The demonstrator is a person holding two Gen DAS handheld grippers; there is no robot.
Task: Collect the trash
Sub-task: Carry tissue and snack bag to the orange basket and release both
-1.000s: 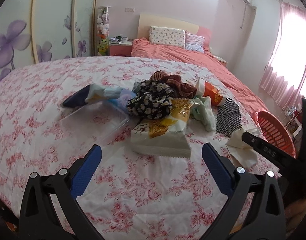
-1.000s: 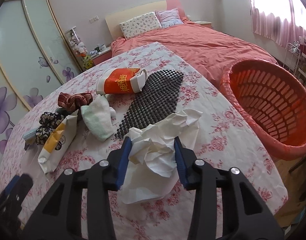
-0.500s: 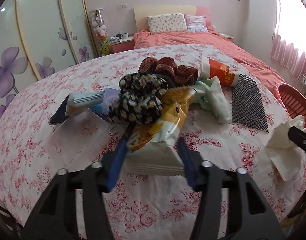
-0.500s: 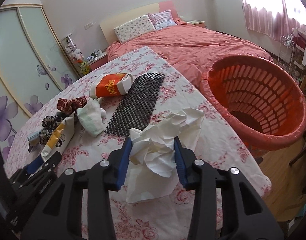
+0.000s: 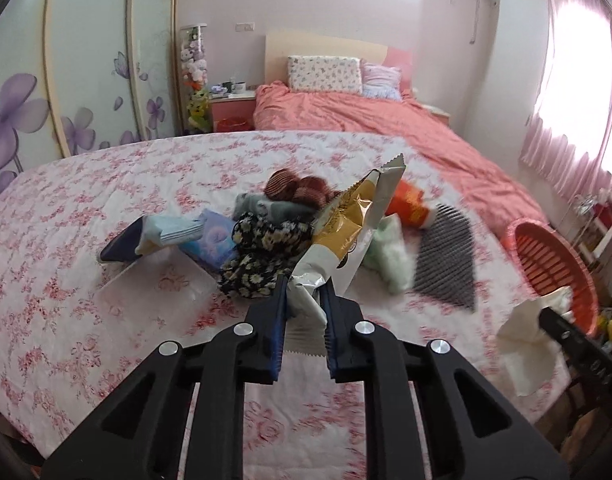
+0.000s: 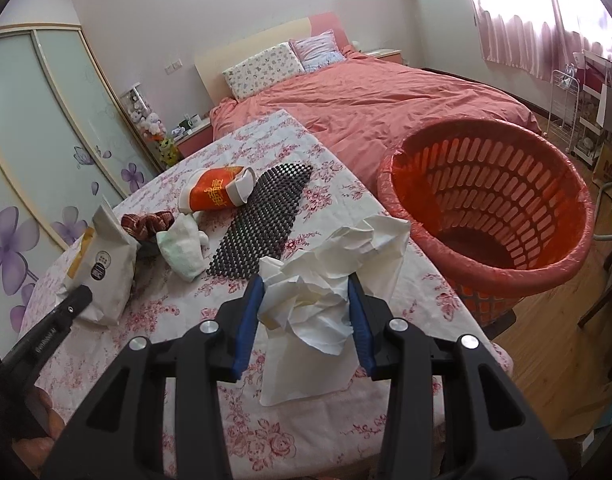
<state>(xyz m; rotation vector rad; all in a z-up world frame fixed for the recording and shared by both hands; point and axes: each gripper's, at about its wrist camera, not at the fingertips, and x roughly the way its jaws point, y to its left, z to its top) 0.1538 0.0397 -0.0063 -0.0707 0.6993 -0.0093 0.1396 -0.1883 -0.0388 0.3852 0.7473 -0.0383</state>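
Note:
My left gripper is closing its jaws, and the blue pads pinch the crumpled lower end of a white-and-gold snack bag. The bag tilts up off the floral tablecloth; the right wrist view has the same bag at the left. My right gripper is shut on a wad of crumpled white paper, held above the table's right edge. Just right of it, beyond the table edge, stands a red slotted basket lined with a red bag. The paper also hangs at the right of the left wrist view.
On the table lie an orange-and-white wrapper, a black mesh mat, a pale green cloth, a daisy-print cloth, a tissue pack and a clear plastic lid. A pink bed stands behind.
My left gripper went from wide open to closed around the snack bag and lifted its end off the table. My right gripper carried the paper closer to the basket.

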